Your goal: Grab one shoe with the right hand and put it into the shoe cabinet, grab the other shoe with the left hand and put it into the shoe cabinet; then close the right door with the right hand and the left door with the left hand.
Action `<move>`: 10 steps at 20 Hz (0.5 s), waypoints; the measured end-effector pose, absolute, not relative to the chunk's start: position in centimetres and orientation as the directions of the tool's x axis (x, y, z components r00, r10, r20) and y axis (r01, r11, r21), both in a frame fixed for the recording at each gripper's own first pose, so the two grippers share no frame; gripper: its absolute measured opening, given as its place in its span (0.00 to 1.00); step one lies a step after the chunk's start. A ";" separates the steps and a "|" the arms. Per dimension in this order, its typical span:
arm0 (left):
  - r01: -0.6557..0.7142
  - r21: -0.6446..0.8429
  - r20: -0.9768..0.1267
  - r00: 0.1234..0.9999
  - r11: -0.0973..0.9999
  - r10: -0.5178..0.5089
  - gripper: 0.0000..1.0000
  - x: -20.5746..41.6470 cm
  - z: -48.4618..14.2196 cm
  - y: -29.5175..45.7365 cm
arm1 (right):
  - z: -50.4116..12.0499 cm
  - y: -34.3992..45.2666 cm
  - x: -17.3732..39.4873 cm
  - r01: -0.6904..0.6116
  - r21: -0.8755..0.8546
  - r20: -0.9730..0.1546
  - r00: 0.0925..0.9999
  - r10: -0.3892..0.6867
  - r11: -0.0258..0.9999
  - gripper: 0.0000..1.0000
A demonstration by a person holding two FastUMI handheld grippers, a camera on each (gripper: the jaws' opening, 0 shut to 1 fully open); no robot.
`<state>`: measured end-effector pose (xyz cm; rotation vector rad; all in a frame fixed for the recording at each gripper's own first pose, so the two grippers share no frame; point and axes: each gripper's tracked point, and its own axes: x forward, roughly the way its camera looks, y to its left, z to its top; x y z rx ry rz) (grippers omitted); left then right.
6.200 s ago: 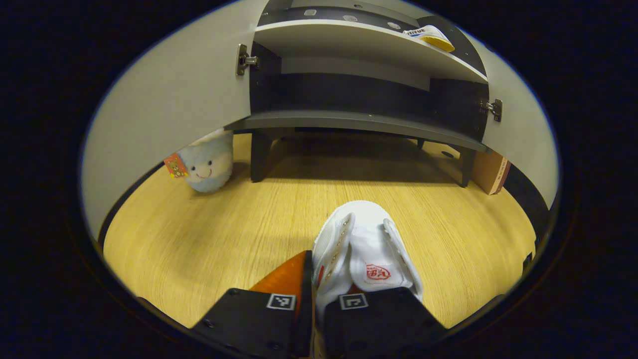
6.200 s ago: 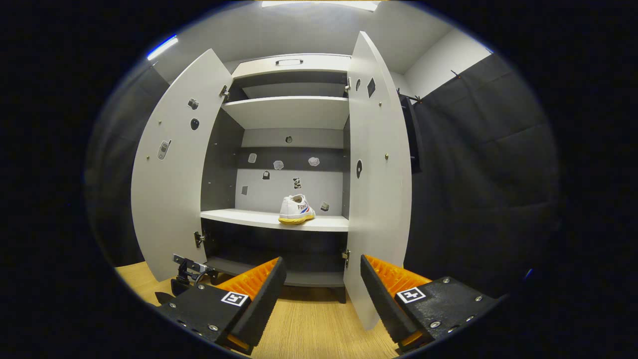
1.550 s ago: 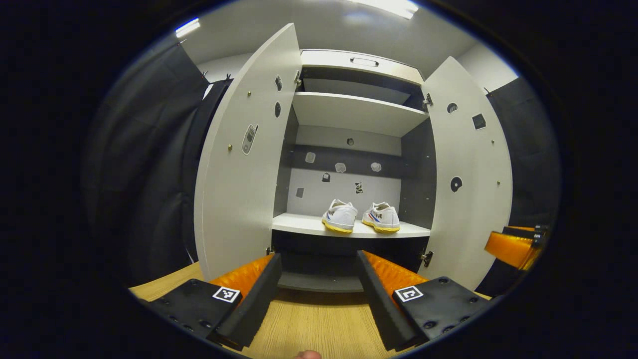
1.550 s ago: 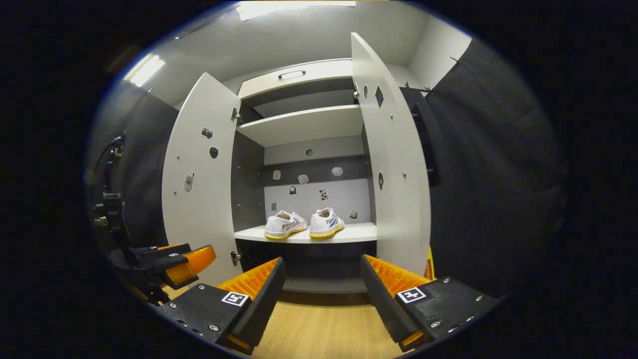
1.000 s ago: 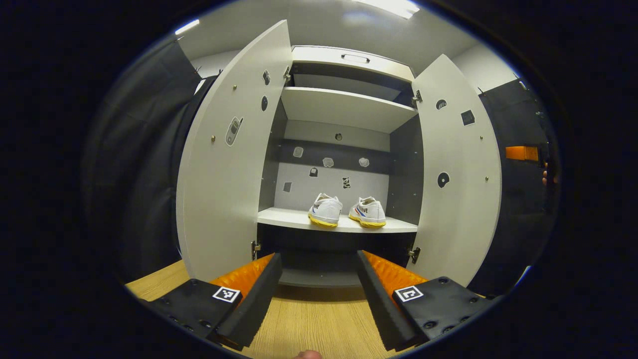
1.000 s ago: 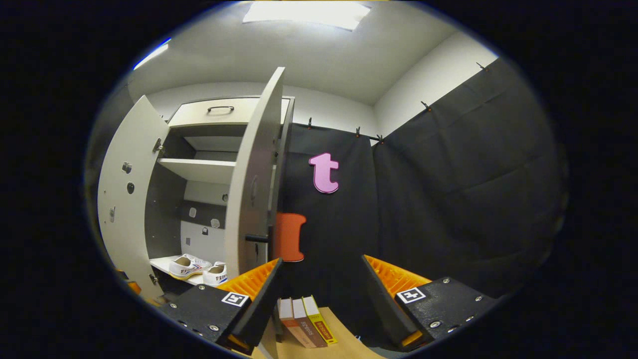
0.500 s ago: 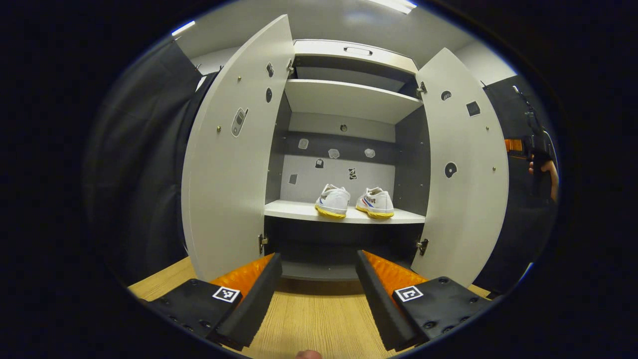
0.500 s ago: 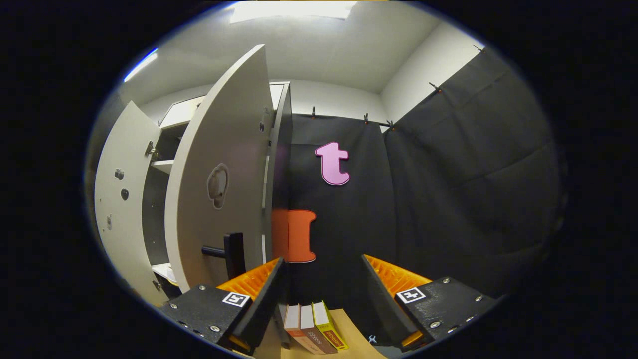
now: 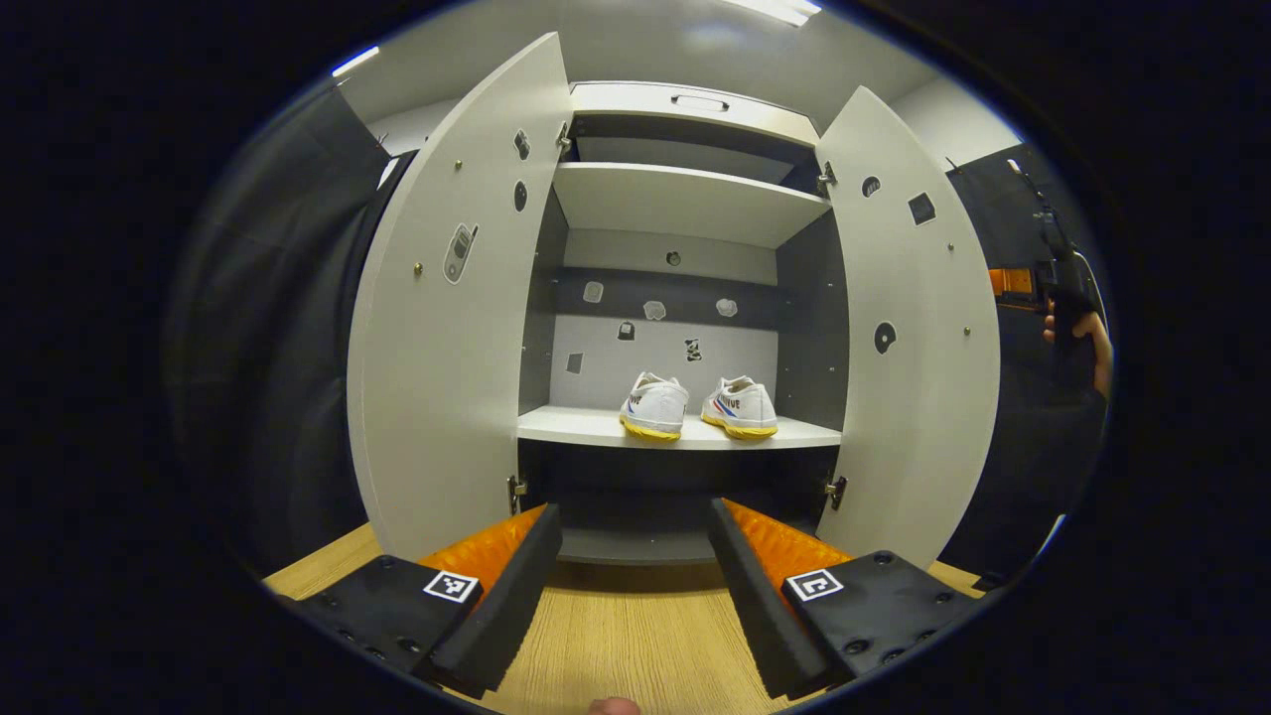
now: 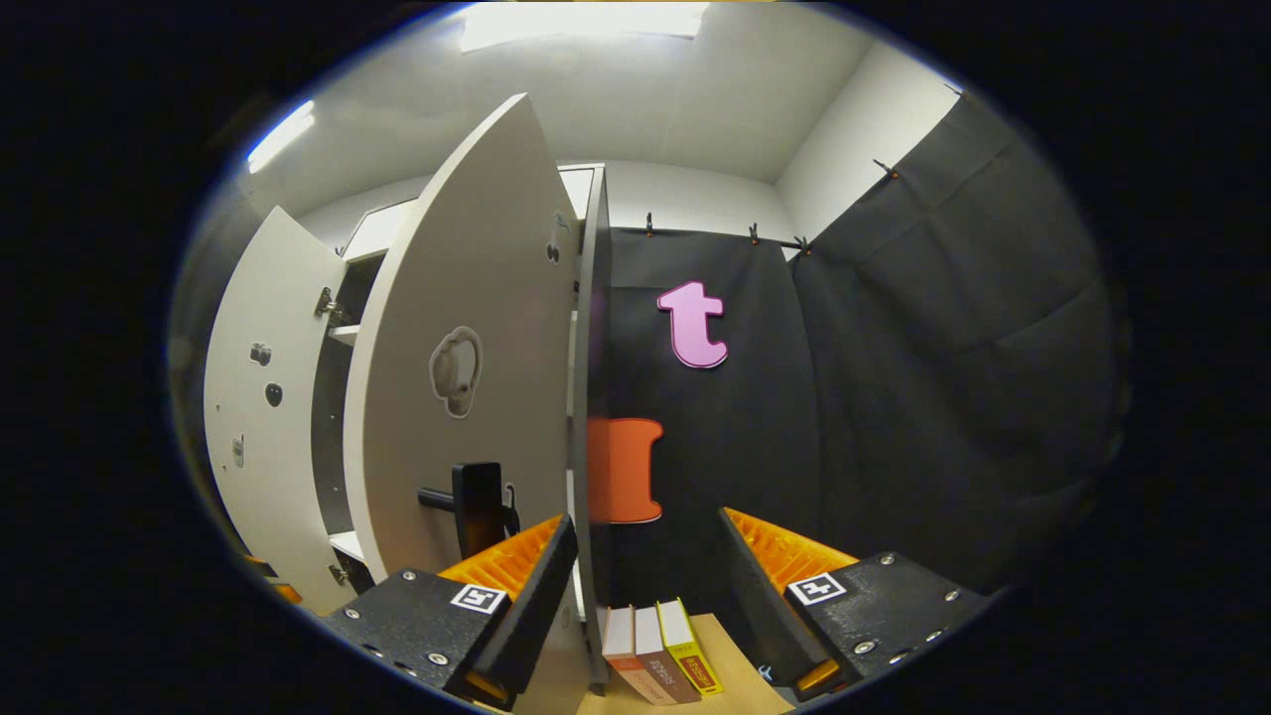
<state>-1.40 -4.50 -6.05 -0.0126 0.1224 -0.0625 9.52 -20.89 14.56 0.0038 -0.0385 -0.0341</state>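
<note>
Both shoes (image 9: 698,407) sit side by side on the cabinet's middle shelf (image 9: 596,427), centre of the left gripper view. Your right hand-held gripper (image 10: 640,566) is open and empty behind the right door (image 10: 467,377), near its black handle (image 10: 477,506), lower left. Push the panel flat, steadily. Your left hand-held gripper (image 9: 635,561) is open too. The shoes' side lettering is too small to read.
</note>
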 end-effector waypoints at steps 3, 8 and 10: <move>0.059 -0.019 -0.125 0.990 0.998 -0.061 0.97 -1.5 -6.3 -4.0 | 14.3 -18.1 9.8 0.005 0.012 0.034 0.999 -0.006 1.000 0.88; 0.037 -0.012 -0.126 0.991 0.999 -0.039 0.97 -1.7 -6.3 -2.5 | 14.1 -14.8 10.4 -0.010 0.031 0.036 0.999 0.009 0.999 0.88; 0.024 -0.012 -0.128 0.991 1.000 -0.026 0.97 -1.9 -6.4 -1.7 | 14.0 -13.5 10.8 -0.024 0.044 0.031 0.999 0.023 0.999 0.88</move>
